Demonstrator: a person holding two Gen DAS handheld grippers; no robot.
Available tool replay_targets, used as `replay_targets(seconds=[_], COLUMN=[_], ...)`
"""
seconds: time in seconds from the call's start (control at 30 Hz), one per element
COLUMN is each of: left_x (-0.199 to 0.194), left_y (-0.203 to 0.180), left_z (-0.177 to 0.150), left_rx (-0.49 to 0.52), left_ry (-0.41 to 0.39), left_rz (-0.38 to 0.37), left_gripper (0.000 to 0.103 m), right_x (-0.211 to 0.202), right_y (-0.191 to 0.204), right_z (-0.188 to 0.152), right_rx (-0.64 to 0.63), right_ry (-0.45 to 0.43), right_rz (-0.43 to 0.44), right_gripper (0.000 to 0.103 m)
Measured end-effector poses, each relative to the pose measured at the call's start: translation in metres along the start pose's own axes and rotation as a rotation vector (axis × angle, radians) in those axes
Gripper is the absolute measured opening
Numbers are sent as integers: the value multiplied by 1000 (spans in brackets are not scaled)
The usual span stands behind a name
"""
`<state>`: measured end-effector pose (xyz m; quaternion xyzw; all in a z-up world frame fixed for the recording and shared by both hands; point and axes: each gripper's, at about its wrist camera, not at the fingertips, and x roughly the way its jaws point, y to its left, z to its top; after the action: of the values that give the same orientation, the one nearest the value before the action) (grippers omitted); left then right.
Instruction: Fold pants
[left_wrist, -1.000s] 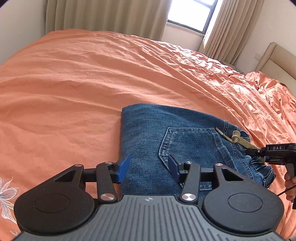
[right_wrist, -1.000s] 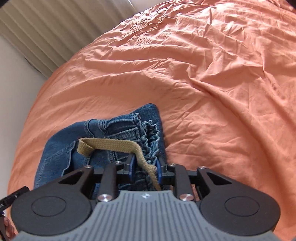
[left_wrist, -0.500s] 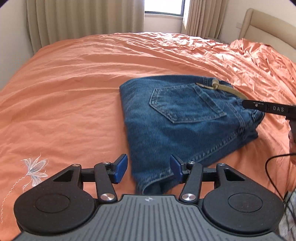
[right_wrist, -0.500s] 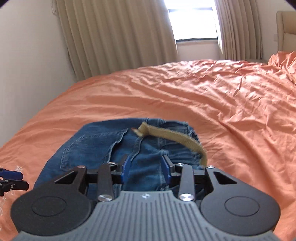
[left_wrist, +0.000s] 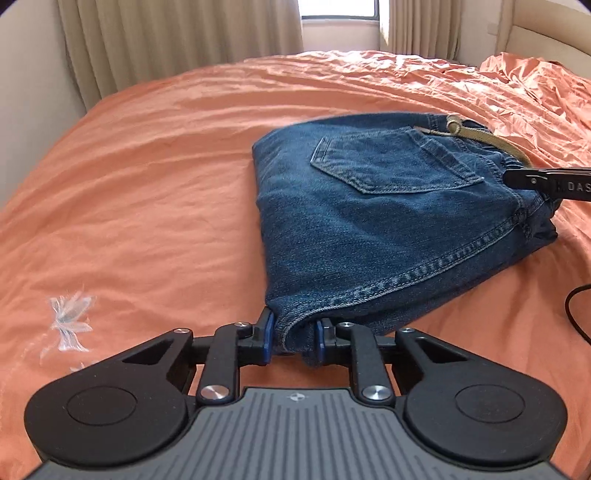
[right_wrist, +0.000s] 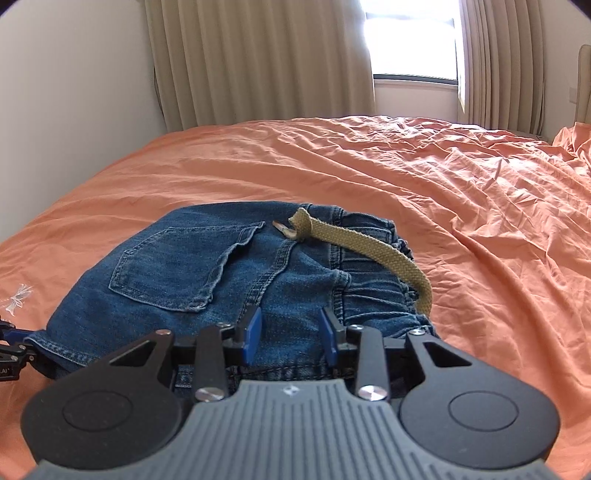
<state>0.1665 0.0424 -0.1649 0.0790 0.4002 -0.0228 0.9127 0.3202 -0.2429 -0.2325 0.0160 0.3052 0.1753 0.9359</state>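
Note:
Folded blue jeans (left_wrist: 388, 206) lie on the orange bedsheet (left_wrist: 147, 184), back pocket up, with a tan belt strap (left_wrist: 491, 142) at the waistband. My left gripper (left_wrist: 293, 341) is shut on the near folded corner of the jeans. In the right wrist view the jeans (right_wrist: 207, 269) lie under my right gripper (right_wrist: 290, 334), which is open with its blue pads either side of the denim near the waistband; the strap (right_wrist: 373, 249) curls to its right. The right gripper's tip shows in the left wrist view (left_wrist: 546, 182). The left gripper shows at the left edge (right_wrist: 11, 354).
The orange sheet (right_wrist: 443, 177) is wrinkled and bunched at the far right. Beige curtains (right_wrist: 258, 62) and a window (right_wrist: 413, 48) stand behind the bed. A padded headboard (left_wrist: 546, 48) is at the right. A black cable (left_wrist: 576, 306) lies on the sheet at right.
My left gripper moved forward and shut on the jeans' near corner. My right gripper let go of the strap, drew back and opened wider over the waistband area.

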Motion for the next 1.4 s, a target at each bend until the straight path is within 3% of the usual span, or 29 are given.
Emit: replay_targets(seconds=[0.07,0.27,0.63,0.77,0.8,0.9,0.97,1.0,1.03,1.17,1.27,1.4], left_x=[-10,13,0,-6,-6,-9,-19,-25,-32,-50,-59,-67], left_y=[-10,-12,-10,-15,-15,-11,-2,2,6,20,27,32], left_z=[1,-25,-35,-35,-34,-40,-36,-33,-28,-6,10,32], left_rx=[114,391,340,385,395,447,397,372,342,185,71,-52], left_ry=[-17,84,44,65,84,131,118,99,80,35,6,-42], left_rz=[29,36,43,51,56,137,142,142,141,127,95,58], left_gripper=[20,14,13,12,1,0,0,0,1,14,25,43], right_x=[2,11,17,14,13,8,3,1,-1,-18,-31,-51], right_y=[-1,-1,-11,-14,-14,-13,-11,-11,-12,-18,-24,-43], right_z=[-1,-6,-12,-13,-13,-13,-12,-12,-12,-7,-3,3], right_rx=[7,0,19,32,34,29,22,19,25,85,136,251], right_ry=[16,85,113,123,125,131,127,128,133,130,131,130], right_rz=[-8,-12,-13,-12,-13,-28,-35,-45,-44,-13,6,14], right_gripper=[29,26,26,26,26,26,29,38,40,44,57,66])
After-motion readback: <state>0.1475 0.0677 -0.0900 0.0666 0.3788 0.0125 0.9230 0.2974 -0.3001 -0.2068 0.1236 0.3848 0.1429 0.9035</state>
